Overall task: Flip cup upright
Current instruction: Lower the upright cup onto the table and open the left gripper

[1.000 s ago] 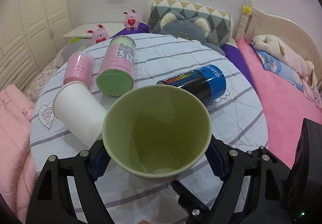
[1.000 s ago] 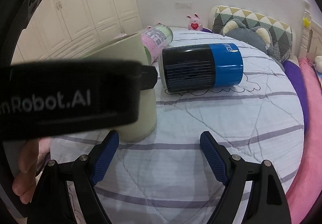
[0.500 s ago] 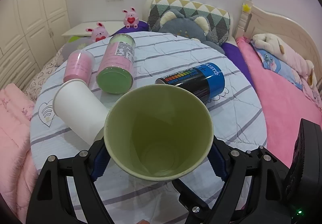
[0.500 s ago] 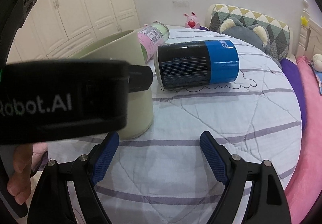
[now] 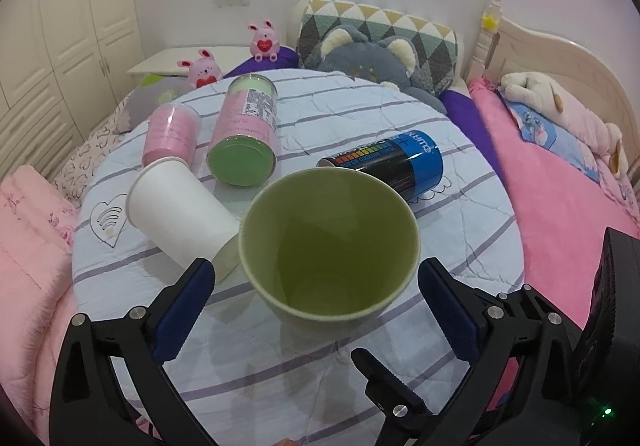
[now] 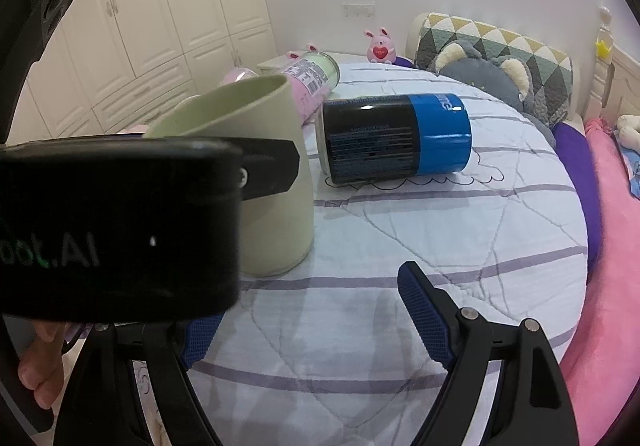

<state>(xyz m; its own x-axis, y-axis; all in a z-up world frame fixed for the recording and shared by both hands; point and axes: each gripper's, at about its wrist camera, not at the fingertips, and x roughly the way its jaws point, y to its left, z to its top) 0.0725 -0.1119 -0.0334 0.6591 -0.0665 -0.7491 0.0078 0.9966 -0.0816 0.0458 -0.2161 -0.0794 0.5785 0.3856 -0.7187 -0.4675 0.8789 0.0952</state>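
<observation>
A pale green cup (image 5: 330,246) stands upright on the round quilted table (image 5: 460,230), mouth up. My left gripper (image 5: 316,278) is open, its blue pads (image 5: 186,306) standing apart from the cup's sides, just behind it. In the right wrist view the green cup (image 6: 276,181) stands left of centre, partly hidden by the left gripper's black body. My right gripper (image 6: 320,326) is open and empty over the table's near part.
A white paper cup (image 5: 176,209) lies on its side touching the green cup. A pink cup (image 5: 172,133), a pink-and-green can (image 5: 246,137) and a blue-black can (image 5: 392,161) lie behind. Pink bedding surrounds the table.
The left gripper has opened and drawn back from the green cup, which now stands free on the table. The right gripper has barely moved.
</observation>
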